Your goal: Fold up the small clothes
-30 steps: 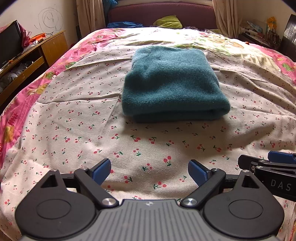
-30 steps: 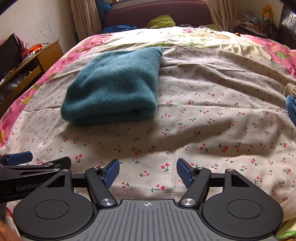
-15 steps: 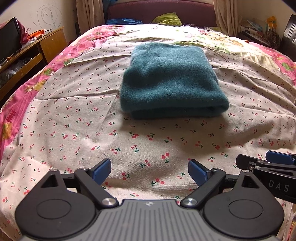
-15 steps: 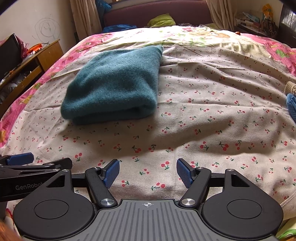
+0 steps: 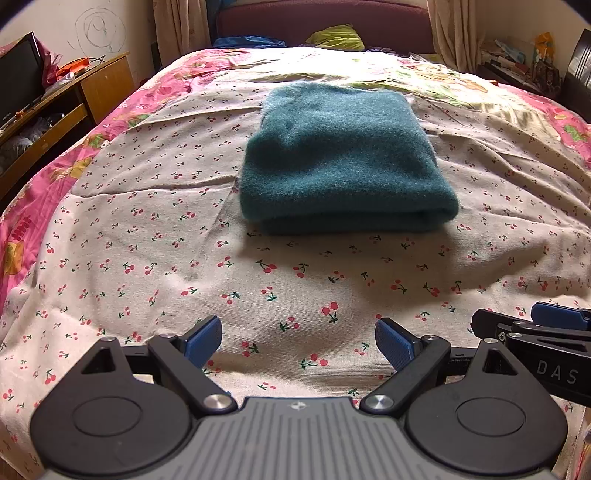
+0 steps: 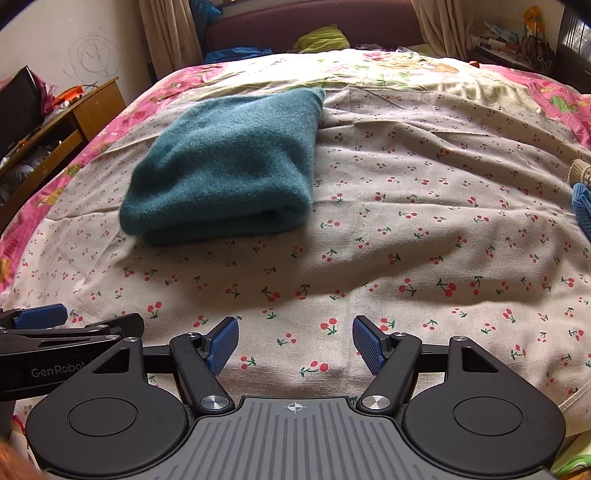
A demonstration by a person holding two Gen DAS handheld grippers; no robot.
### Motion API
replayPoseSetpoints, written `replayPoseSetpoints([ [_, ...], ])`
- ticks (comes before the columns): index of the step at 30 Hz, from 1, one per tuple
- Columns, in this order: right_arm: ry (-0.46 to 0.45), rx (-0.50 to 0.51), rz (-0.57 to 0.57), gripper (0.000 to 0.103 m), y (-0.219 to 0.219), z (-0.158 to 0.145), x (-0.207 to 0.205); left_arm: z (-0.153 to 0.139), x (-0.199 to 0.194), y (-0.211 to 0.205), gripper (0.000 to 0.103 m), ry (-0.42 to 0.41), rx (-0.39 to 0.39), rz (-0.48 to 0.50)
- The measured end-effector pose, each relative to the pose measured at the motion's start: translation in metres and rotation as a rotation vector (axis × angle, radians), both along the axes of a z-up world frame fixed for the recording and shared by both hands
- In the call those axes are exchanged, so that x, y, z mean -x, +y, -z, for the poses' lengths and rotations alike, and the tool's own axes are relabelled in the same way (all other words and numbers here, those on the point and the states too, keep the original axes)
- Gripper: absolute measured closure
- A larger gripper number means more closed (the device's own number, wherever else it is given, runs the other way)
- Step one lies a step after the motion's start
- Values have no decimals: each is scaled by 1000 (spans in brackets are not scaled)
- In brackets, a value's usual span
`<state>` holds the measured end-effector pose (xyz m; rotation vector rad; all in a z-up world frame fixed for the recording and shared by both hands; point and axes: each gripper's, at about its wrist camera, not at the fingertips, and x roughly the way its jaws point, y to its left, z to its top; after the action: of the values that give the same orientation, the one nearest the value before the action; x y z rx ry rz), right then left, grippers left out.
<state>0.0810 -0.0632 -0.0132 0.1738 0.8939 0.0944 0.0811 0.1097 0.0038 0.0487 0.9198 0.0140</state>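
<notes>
While both tools hang over the near edge of the bed: nothing is gripped in either one.
Left hand-held gripper [image 5: 295, 341]: jaws stand apart, blue ribbed pads facing each other across bare sheet; nothing lies between them.
Right hand-held gripper [image 6: 295, 345]: jaws likewise apart and empty, poised above the sheet, not touching it so far as can be seen.
Side by side: each tool shows at the edge of the other's view, the right one at the left camera's right edge, the left one at the right camera's left edge.
Bed sheet [image 5: 147, 258]: pale cloth printed with small red cherries, wrinkled, spread over a pink floral cover that shows along the sides.
Folded garment [image 5: 343, 162]: a thick, fuzzy teal piece of clothing, folded into a neat rectangle with its rounded fold toward the cameras; it lies flat on the sheet mid-bed, well beyond both tools and touched by neither.
Blue cloth [image 6: 583, 206]: a bit of blue fabric at the right edge of the bed, mostly cut off.
Headboard [image 5: 325, 18]: dark red, at the far end, with a yellow-green pillow [image 5: 338, 37] against it.
Wooden cabinet [image 5: 74, 99]: stands left of the bed, cluttered on top.
</notes>
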Motion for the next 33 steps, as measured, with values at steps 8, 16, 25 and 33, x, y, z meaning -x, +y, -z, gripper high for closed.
replayPoseSetpoints([
  [8, 0, 1, 0, 34, 0, 0, 0, 0, 0, 2, 2, -1, 0, -11],
  [16, 1, 4, -5, 34, 0, 1, 0, 2, 0, 0, 2, 5, -8, -5],
  [25, 3, 4, -5, 34, 1, 0, 1, 2, 0, 0, 2, 10, -6, -6],
  [33, 4, 6, -6, 33, 1, 1, 1, 3, -1, 0, 2, 16, -3, -8],
])
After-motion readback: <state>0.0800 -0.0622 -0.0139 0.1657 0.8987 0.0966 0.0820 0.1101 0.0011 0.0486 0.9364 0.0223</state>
